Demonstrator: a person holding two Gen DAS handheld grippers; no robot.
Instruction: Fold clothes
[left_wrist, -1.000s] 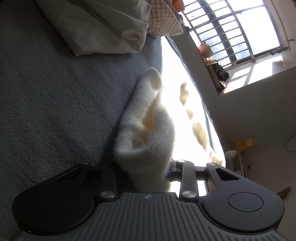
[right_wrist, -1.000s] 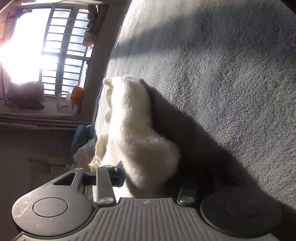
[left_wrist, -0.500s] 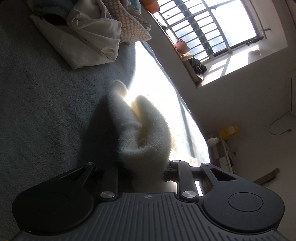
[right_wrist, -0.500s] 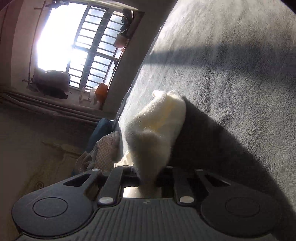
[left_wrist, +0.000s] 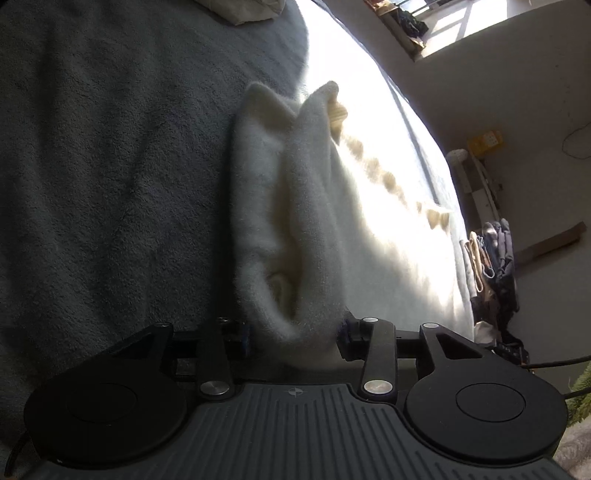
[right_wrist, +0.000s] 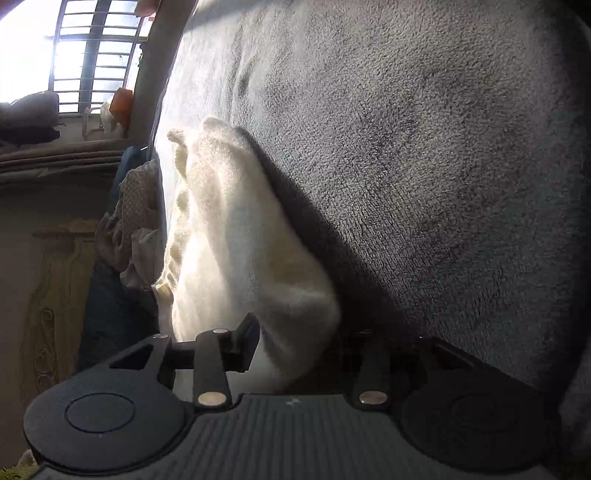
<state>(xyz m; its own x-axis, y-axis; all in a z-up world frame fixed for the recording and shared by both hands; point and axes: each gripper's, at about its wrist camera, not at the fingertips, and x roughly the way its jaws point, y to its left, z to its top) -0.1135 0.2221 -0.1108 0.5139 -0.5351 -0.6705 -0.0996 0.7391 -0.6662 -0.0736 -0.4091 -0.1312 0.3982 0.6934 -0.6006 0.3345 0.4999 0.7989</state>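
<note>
No text or label can be read.

Grey fleece bed cover (left_wrist: 110, 166); fluffy cream garment (left_wrist: 280, 221) lying on it.

A fluffy cream-white garment (left_wrist: 291, 206) lies bunched in a long fold on the grey blanket (left_wrist: 110, 166), its near end between the jaws.
</note>
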